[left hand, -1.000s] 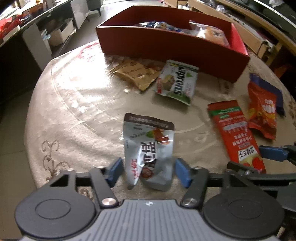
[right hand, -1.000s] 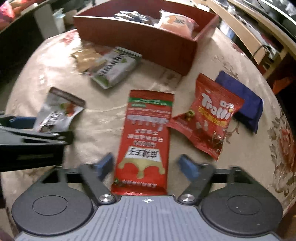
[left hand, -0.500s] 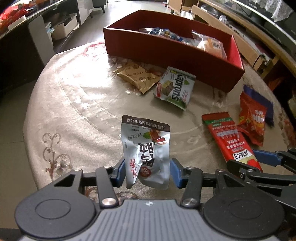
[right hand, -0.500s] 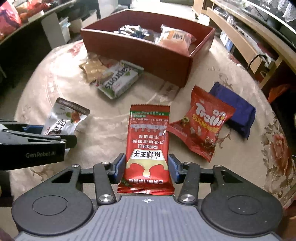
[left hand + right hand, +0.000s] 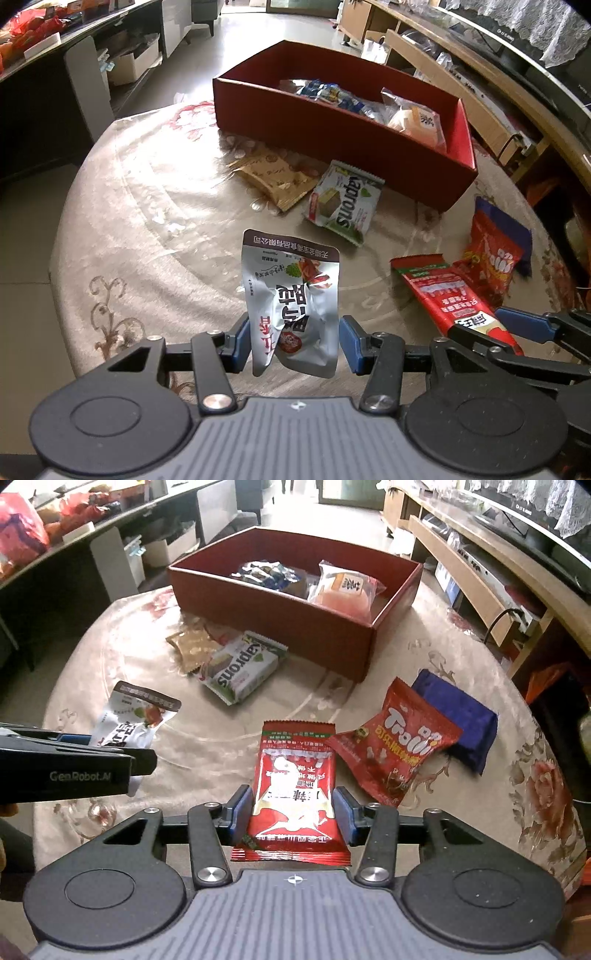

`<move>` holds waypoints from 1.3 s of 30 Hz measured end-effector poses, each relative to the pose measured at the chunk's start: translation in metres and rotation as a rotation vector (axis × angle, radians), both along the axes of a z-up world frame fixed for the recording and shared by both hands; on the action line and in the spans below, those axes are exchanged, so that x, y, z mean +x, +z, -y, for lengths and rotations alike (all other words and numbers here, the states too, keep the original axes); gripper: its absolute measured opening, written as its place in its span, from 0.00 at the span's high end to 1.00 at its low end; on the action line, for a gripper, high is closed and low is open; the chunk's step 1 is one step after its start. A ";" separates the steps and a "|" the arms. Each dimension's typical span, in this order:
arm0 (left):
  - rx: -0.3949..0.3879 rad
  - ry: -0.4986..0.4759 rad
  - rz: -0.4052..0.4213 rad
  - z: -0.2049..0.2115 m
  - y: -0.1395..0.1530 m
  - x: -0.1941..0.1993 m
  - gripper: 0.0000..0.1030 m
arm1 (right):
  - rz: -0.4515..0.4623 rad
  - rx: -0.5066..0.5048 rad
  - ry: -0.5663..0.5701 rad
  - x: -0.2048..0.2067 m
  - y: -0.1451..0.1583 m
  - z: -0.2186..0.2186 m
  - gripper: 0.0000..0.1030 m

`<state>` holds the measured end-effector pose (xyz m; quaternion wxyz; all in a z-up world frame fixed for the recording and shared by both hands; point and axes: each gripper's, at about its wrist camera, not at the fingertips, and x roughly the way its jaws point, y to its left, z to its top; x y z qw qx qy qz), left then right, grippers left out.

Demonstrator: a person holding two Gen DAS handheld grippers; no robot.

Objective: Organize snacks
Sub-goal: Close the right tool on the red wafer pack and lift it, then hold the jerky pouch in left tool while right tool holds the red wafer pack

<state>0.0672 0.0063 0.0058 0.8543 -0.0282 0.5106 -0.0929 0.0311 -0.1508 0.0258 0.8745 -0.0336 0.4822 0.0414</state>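
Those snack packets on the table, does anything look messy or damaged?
Nothing spilled or torn. The silver pouch is crumpled where the left gripper squeezes it, and the long red packet bows in the right gripper. The Kaprons pack overlaps the brown packet beside the red box.

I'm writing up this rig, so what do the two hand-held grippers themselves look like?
Both match: the left hand-held gripper and right hand-held gripper have blue pads on black linkage arms with silver pivot screws, round black discs, and a ribbed grey body. "GenRobot.AI" is printed in white on the left one's side.
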 end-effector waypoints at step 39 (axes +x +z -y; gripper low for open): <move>-0.015 -0.045 -0.092 -0.001 -0.022 0.021 0.48 | -0.115 -0.056 -0.002 0.026 -0.039 -0.005 0.43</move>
